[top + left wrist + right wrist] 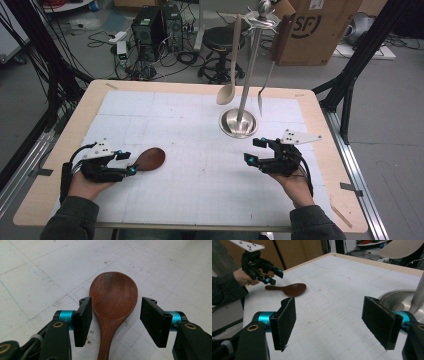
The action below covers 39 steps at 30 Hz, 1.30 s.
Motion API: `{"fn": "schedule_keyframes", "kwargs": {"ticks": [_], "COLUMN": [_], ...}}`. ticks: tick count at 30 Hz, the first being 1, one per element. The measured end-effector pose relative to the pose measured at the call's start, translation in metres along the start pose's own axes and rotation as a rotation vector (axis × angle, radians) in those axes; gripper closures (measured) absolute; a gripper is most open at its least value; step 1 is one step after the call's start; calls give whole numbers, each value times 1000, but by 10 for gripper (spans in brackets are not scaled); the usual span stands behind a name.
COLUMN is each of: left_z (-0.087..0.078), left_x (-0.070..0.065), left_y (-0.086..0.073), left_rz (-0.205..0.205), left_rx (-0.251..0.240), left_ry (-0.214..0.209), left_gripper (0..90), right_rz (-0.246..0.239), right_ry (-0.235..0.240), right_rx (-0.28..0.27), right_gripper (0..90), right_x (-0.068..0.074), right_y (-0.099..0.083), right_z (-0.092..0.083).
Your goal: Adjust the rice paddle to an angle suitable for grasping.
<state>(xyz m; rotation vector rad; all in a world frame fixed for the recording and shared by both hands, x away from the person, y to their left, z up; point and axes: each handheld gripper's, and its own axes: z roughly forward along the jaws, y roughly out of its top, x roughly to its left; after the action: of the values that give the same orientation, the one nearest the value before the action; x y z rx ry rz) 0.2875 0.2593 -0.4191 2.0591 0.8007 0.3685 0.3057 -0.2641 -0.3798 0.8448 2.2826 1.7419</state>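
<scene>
Table (60, 165), white mat: we list one dark wooden spoon (150, 158) at our left. Spoon: its long axis runs along the left gripper (115, 320), bowl ahead, handle back under it. That gripper is much the nearer; its jaws straddle the neck, half open, one pad touching, the other clear, nothing gripped. Right gripper (337, 322): well apart, jaws wide, empty.
</scene>
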Motion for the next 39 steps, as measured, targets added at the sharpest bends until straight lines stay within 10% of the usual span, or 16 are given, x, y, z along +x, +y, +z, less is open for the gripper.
{"fn": "schedule_keyframes", "kwargs": {"ticks": [39], "left_z": [14], "left_x": [9], "left_y": [-19], "left_rz": [-32], "left_rx": [167], "left_ry": [-25], "left_gripper": [691], "right_rz": [-29], "right_ry": [4], "right_rx": [31], "right_gripper": [269], "right_x": [4], "right_y": [-2], "right_z": [7]}}
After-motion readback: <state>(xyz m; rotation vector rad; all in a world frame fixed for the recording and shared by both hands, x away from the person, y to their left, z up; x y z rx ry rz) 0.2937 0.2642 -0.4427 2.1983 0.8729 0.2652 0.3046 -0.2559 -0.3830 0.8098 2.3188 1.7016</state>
